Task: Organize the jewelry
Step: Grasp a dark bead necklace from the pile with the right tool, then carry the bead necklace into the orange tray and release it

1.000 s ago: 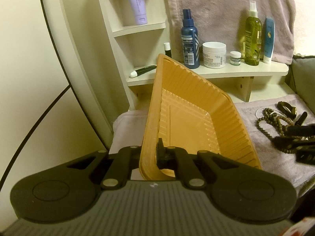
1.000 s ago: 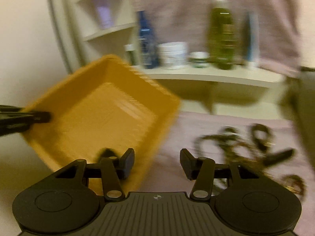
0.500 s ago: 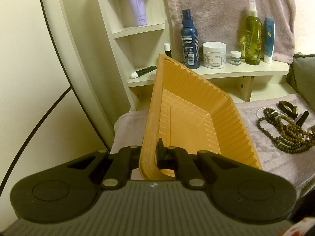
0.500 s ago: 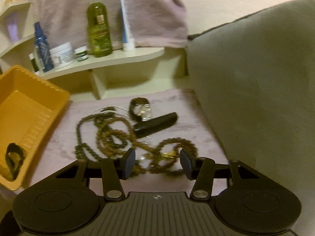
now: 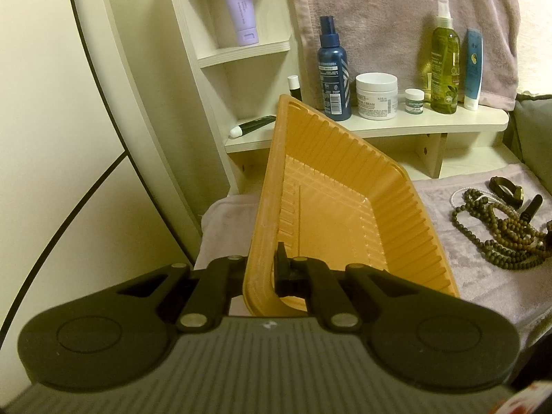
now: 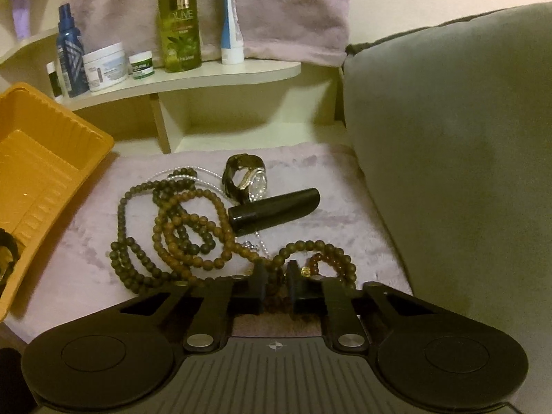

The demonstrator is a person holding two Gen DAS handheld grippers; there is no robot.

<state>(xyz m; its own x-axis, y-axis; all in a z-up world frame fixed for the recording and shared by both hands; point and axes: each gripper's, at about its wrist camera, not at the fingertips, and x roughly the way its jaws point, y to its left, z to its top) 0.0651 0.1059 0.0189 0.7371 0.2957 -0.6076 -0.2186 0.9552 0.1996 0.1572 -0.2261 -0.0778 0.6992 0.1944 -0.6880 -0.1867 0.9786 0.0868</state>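
My left gripper (image 5: 264,265) is shut on the near rim of the orange ribbed tray (image 5: 345,186), which it holds tilted up on one side. A dark band (image 6: 7,255) lies in the tray's (image 6: 51,158) near corner. On the mauve towel (image 6: 345,179) lies a tangle of brown and dark bead strands (image 6: 193,227), a thin pearl string (image 6: 162,172), a wristwatch (image 6: 248,179) and a black cylinder (image 6: 276,207). My right gripper (image 6: 277,276) is low over the tangle's near end, its jaws closing on a brown bead strand between them.
A cream shelf (image 5: 396,124) behind carries a blue spray bottle (image 5: 333,76), a white jar (image 5: 376,95), a green bottle (image 6: 179,20) and tubes. A grey cushion (image 6: 448,155) walls off the right side. A curved pale panel (image 5: 103,86) stands at the left.
My right gripper swung from the tray over to the jewelry, came down, and its jaws narrowed from wide apart onto the beads. The left gripper and the tray stayed still.
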